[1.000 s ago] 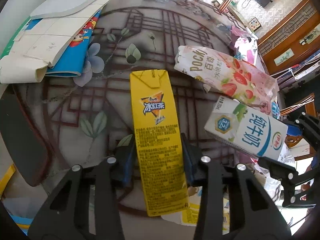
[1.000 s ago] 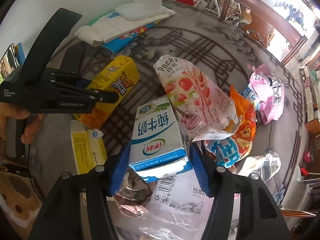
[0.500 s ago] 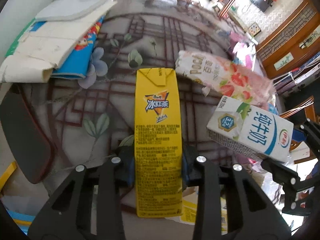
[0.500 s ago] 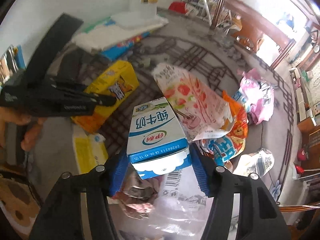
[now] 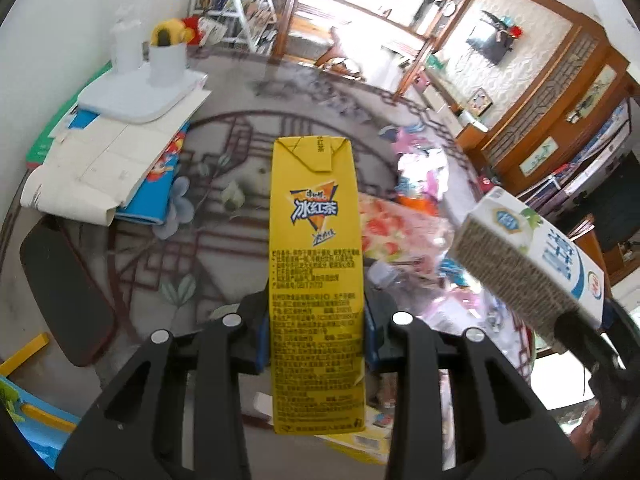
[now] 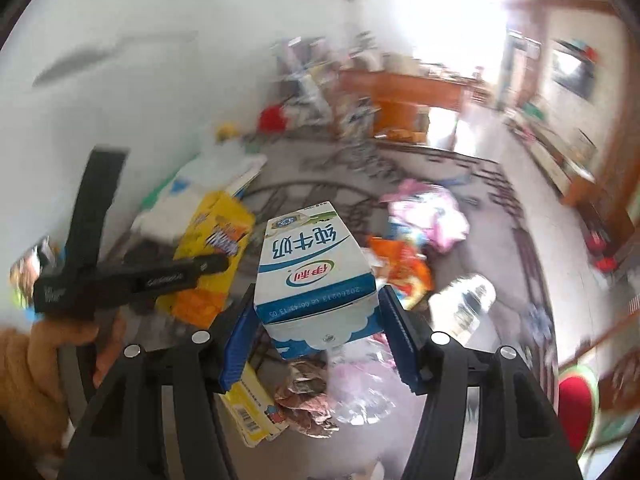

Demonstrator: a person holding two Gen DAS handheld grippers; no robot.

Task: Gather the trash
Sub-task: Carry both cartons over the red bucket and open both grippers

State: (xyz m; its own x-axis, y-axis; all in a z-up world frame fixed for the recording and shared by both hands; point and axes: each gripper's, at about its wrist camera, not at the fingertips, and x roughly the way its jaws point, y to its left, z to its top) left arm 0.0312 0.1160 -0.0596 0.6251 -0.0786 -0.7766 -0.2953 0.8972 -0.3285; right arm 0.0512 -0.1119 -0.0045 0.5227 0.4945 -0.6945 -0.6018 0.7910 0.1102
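Left gripper (image 5: 316, 334) clamps a yellow iced tea carton (image 5: 316, 248) by its lower sides, carton held lengthwise above the counter (image 5: 240, 144). At the right edge, a white-and-blue milk carton (image 5: 528, 256) is held aloft by the right gripper (image 5: 580, 328), barely visible. Stacked papers and a white tray (image 5: 140, 92) at the counter's far left corner; blurred wrappers (image 5: 400, 228) beyond the cartons.
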